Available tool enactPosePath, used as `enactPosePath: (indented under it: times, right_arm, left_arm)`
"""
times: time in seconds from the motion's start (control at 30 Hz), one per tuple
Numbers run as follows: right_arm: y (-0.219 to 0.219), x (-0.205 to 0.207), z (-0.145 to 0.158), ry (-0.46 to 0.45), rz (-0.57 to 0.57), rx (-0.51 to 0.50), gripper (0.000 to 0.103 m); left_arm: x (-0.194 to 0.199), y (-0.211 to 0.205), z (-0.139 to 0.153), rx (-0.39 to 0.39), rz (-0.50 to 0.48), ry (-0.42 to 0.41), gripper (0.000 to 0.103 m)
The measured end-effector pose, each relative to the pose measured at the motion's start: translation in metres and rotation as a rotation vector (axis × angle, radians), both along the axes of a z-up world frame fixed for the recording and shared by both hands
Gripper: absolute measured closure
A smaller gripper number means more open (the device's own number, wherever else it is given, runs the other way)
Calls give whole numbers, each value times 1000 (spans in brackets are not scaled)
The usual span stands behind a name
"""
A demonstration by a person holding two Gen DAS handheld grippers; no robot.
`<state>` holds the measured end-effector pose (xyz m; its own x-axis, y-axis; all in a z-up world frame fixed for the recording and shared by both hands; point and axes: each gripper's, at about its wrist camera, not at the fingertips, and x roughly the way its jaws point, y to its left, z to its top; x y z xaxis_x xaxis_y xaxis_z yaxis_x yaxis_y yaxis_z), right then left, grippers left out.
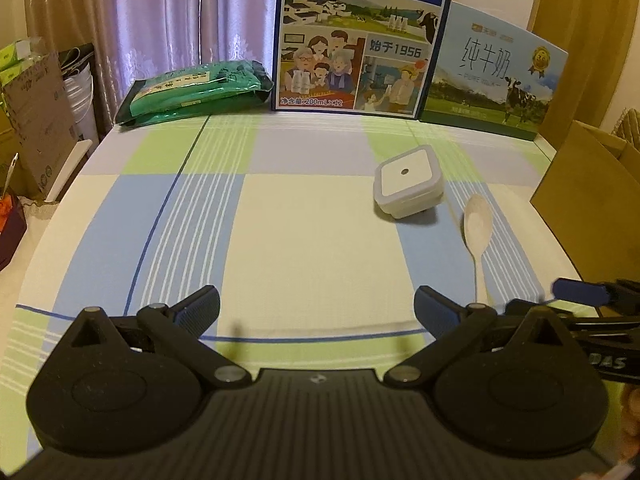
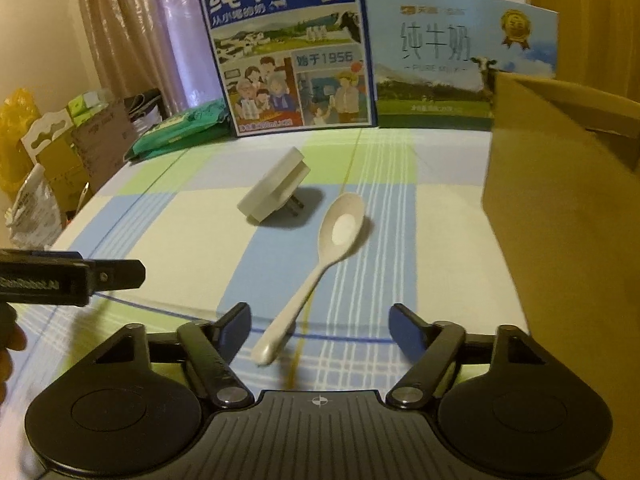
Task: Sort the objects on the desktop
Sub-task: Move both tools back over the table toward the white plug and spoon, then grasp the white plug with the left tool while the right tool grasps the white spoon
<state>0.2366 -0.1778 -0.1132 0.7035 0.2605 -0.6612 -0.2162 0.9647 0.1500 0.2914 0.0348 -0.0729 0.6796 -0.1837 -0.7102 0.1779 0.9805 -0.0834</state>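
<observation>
The dark blue milk carton [image 2: 292,52] at the upper middle of the right wrist view reads "纯牛奶" and "始于1956"; in the left wrist view its lower edge shows "200mL×12". The pale blue milk box [image 2: 460,60] to its right reads "纯牛奶" above a fainter "PURE MILK". Print on the green packet [image 1: 196,92] is too small to read.

The black left gripper with blue-padded fingers [image 1: 317,308] was held low and level, its jaws spread wide with nothing between them. The matching black right gripper [image 2: 319,322] was likewise held wide apart, just beside it.
</observation>
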Motion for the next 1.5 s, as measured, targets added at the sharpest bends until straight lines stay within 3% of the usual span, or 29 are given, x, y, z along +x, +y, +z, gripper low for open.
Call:
enactPosePath:
  times: [0.17,0.3,0.5,0.8,1.13,1.23,1.33,1.37,1.4,1.5]
  right_arm:
    - [7,6,-7,-9,0,20,48]
    - [14,15,-7,-58,-9,10,49]
    - [6,39,-20,-48,-85,14,49]
    - [11,55,-26,-93,-103,-7,49]
    - [25,64,-32,-136,-76,-115,53]
    - [24,67,-33,-139,-72,-125,60]
    - [20,68,-32,-140,-72,-129,73]
    - [19,69,-32,-137,-75,-127,80]
    - [16,70,-31,-134,-79,-125,93]
    - [8,73,-30,-124,-84,-112,98]
  left_arm:
    - [2,1,-4,-20,7,14,2]
    - [2,1,-4,-39,6,16,2]
    - [8,-2,-1,-42,-7,-18,2]
    - [33,-13,-9,-21,-40,-36,2]
    - [50,-13,-24,-33,-36,-22,2]
    - [53,-19,-29,-33,-53,-13,2]
    - [55,-24,-31,-42,-65,-8,2]
    - [56,-26,-32,-43,-70,-8,2]
    - [56,-27,-32,-42,-73,-11,2]
    - [59,-31,-31,-43,-82,-18,2]
